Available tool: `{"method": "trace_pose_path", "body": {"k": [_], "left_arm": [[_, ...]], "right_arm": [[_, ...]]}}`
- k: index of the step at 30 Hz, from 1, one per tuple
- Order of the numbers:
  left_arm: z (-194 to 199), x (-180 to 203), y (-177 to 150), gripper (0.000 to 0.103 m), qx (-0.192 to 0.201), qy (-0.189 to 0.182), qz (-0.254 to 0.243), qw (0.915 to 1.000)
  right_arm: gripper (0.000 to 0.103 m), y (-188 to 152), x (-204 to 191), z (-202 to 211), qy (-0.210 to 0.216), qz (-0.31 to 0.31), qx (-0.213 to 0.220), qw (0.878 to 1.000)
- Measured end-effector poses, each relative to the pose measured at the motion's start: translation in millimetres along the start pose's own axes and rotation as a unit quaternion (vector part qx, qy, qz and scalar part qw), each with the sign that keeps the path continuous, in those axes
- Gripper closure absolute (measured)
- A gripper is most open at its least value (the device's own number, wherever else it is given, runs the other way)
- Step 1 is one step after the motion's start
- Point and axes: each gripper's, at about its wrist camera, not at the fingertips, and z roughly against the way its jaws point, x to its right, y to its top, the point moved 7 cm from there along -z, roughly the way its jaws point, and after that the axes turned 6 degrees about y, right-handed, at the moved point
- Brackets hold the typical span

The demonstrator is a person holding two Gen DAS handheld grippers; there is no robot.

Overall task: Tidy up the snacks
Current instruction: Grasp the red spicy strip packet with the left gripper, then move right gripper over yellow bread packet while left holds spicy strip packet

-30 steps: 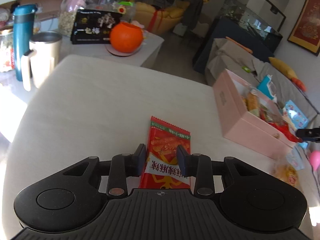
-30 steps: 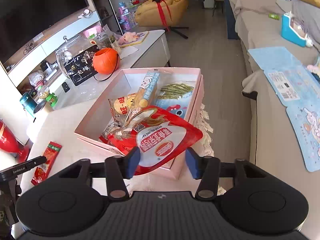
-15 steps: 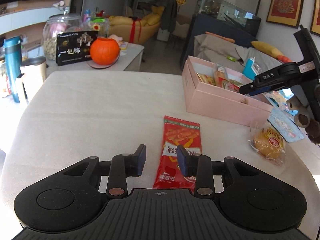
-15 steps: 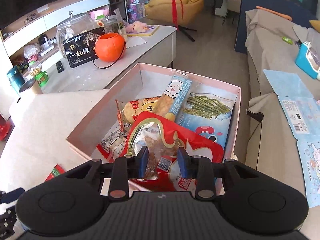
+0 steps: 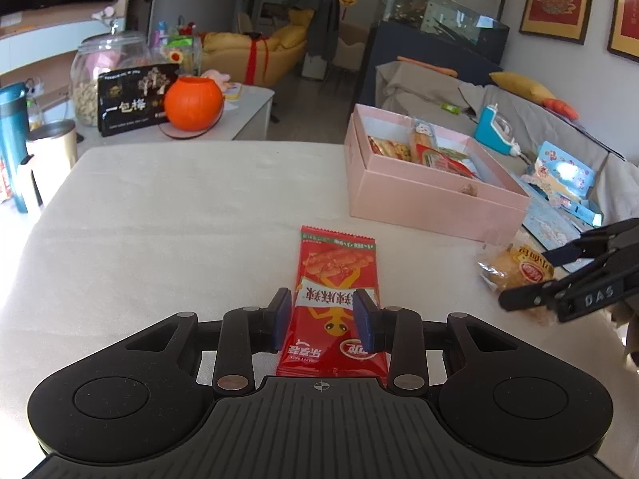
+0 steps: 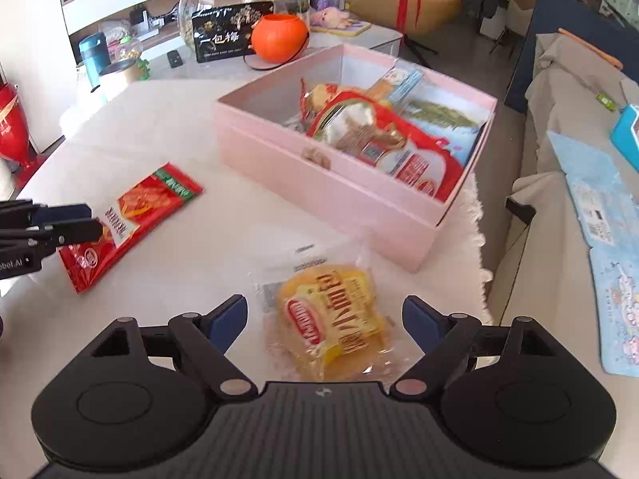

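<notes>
Sorting is well advanced: most snacks already lie inside the pink box (image 6: pixel 327 195), and two remain outside it on the desk (image 5: pixel 179 215).

Box contents, as visible from the right wrist view: a large red pouch (image 6: pixel 383 139) on top, a green-and-white packet (image 6: pixel 443 113) toward the far side, a long pale-blue stick pack (image 6: pixel 403 78) leaning at the back, and a yellow-orange packet (image 6: pixel 319 94) partly buried. Further items below cannot be identified. The box stands open near the desk edge.

Remaining items:
1. A red snack packet (image 5: pixel 335 299) lies flat, well apart from the box. The left tool (image 5: pixel 321 321) straddles it, jaws narrowly parted; whether the pads press the wrapper cannot be told.
2. A yellow bread packet (image 6: pixel 335 319) lies just in front of the box. The right tool (image 6: pixel 323 323) sits over it with jaws opening, wide on either side, holding nothing.

Judged outstanding: both packets still need transfer into the box.
</notes>
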Motion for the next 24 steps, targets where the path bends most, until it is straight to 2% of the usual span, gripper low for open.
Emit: {"method": "trace_pose_path", "body": {"k": [2,4,6,9,11,13,15,18,24], "left_arm": [[3.6,3.9,3.9,0.065,0.004,0.005,-0.013,0.9999],[3.8,9.6,8.2,0.065,0.005,0.012,-0.031,0.9995],[1.1,16.9,10.3,0.065,0.001,0.021,-0.054,0.9983],[-4.1,29.7,9.8,0.065,-0.007,0.038,-0.09,0.9952],[-10.1,39.5,5.9,0.065,-0.02,0.041,-0.111,0.9927],[-19.1,49.5,-0.8,0.065,-0.042,0.035,-0.134,0.9895],[-25.5,57.6,-4.9,0.061,-0.048,0.042,-0.161,0.9849],[-32.8,68.6,-6.0,0.057,-0.05,0.063,-0.198,0.9769],[-40.8,69.0,1.4,0.054,-0.06,0.053,-0.18,0.9805]], "right_arm": [[0.017,-6.8,-18.6,-8.2,0.033,0.005,0.0,0.999],[0.017,-10.6,-40.4,-11.7,0.084,0.01,-0.002,0.996],[0.018,-12.6,-55.9,-16.4,0.1,0.013,-0.001,0.995],[0.017,-9.1,-59.3,-24.4,0.046,0.016,0.032,0.998],[0.013,-5.6,-50.5,-29.5,0.007,-0.006,0.05,0.999],[0.006,-3.9,-39.2,-32.9,-0.011,-0.03,0.064,0.997],[0.003,-5.5,-27.1,-33.6,-0.025,-0.045,0.083,0.995],[0.003,-7.9,-8.1,-29.6,-0.027,-0.083,0.099,0.991],[0.003,-12.4,3.3,-24.8,-0.016,-0.114,0.115,0.987]]}}
